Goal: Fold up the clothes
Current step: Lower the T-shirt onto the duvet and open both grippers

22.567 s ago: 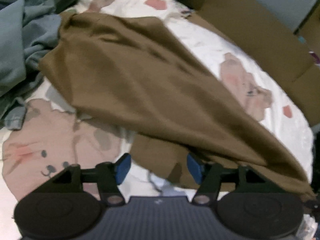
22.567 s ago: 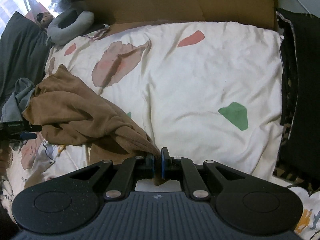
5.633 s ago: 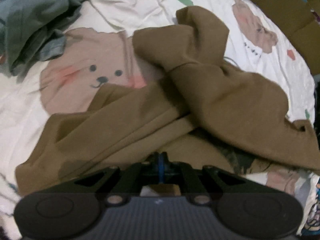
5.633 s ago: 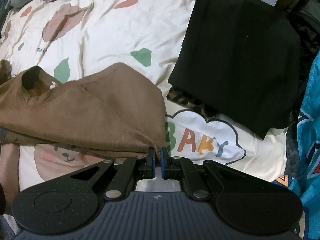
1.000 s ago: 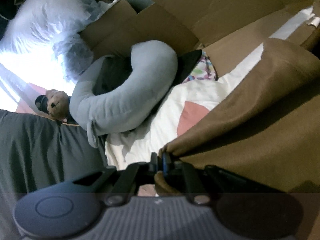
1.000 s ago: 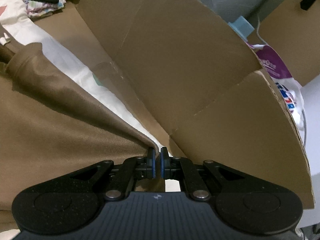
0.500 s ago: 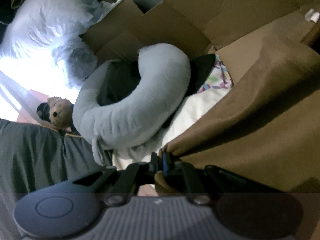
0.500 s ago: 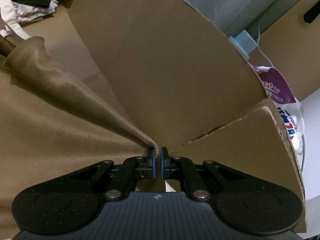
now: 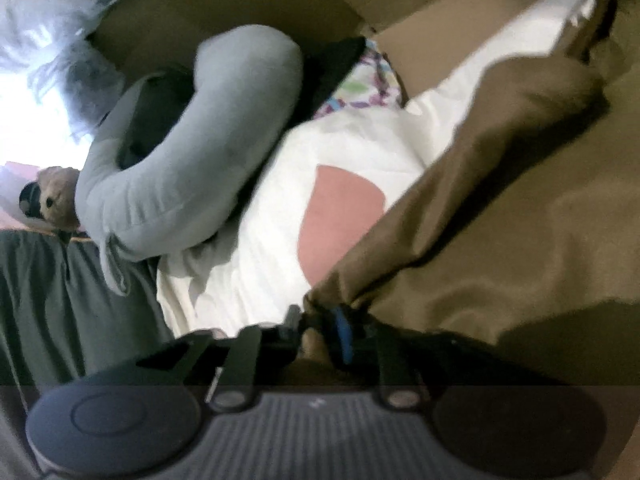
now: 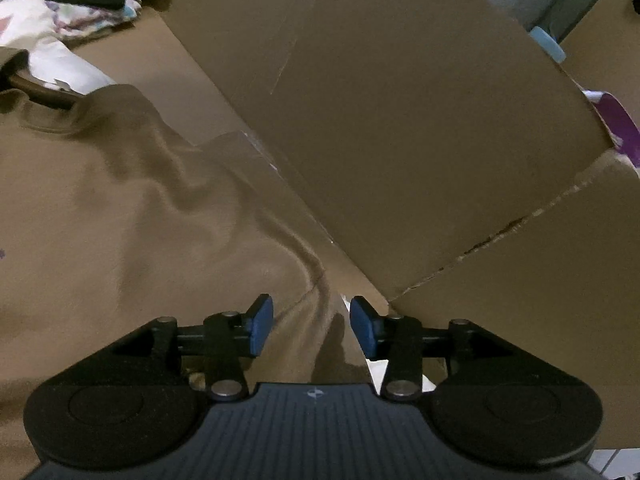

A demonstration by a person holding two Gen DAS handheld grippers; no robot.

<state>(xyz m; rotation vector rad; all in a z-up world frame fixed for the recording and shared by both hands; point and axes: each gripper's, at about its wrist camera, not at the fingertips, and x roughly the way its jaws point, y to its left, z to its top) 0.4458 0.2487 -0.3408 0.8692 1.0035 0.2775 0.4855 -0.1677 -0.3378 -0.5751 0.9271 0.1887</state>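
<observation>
Brown garment (image 9: 500, 240) spread over the right part of the bed, on a white duvet (image 9: 272, 240) printed with a pink patch. Same brown garment (image 10: 120, 220) filling the left half of the right wrist view, rumpled into soft ridges, its far edge running up against cardboard.

Left hand-held gripper (image 9: 320, 330) close together on a bunched corner of the brown garment; blue pad visible on the right finger, cloth wedged between the two; view blurred. Right hand-held gripper (image 10: 311, 326) spread wide, blue pads well apart, nothing between them but the garment's edge lying underneath, untouched as far as can be seen.

Around: grey U-shaped pillow (image 9: 192, 152) lying at the head of the bed, just beside the duvet's far edge, curled round something dark. Small brown teddy bear (image 9: 56, 196) beyond the pillow, at the left. Dark green fabric (image 9: 60, 300) along the left side. Patterned cloth (image 9: 360, 84) with purple and green marks between pillow and cardboard. Large cardboard sheets (image 10: 400, 120) leaning up behind the bed, creased and torn along one fold, hemming in the far side close to the right hand-held gripper. Purple packaging (image 10: 616, 120) peeking over the cardboard's right edge; pale blue object (image 10: 546, 42) above it.

No legible writing anywhere.
</observation>
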